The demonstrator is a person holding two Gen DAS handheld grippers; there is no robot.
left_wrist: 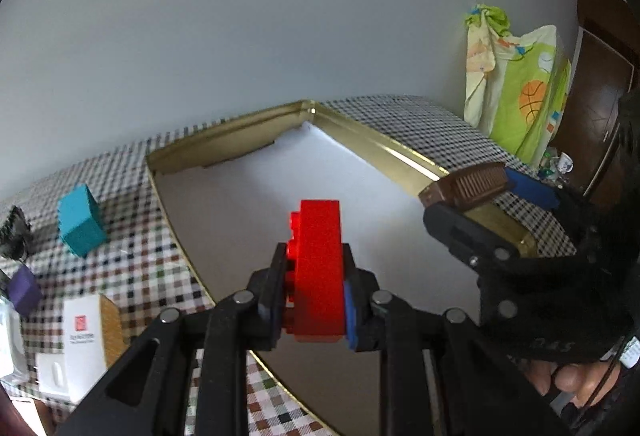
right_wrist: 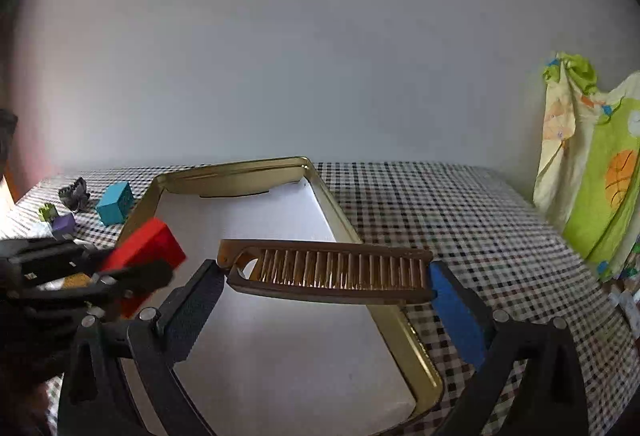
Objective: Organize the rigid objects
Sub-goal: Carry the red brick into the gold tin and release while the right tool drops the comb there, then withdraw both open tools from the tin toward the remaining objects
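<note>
checked tablecloth [right_wrist: 440, 204], grey wall [right_wrist: 320, 56] — hanging green cloth [right_wrist: 600, 180]

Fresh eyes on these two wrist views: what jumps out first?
The bright red brick, clamped in the left gripper over the gold-rimmed tray with its bare white floor. Next, the brown comb, held end to end across the right gripper above the tray's right rim. Off to the left on the checked tablecloth stands a teal box.

We've got the left gripper [left_wrist: 316, 268] clamped on a red brick [left_wrist: 318, 268] over the gold tray [left_wrist: 376, 144], brown comb [left_wrist: 466, 188] off right.
</note>
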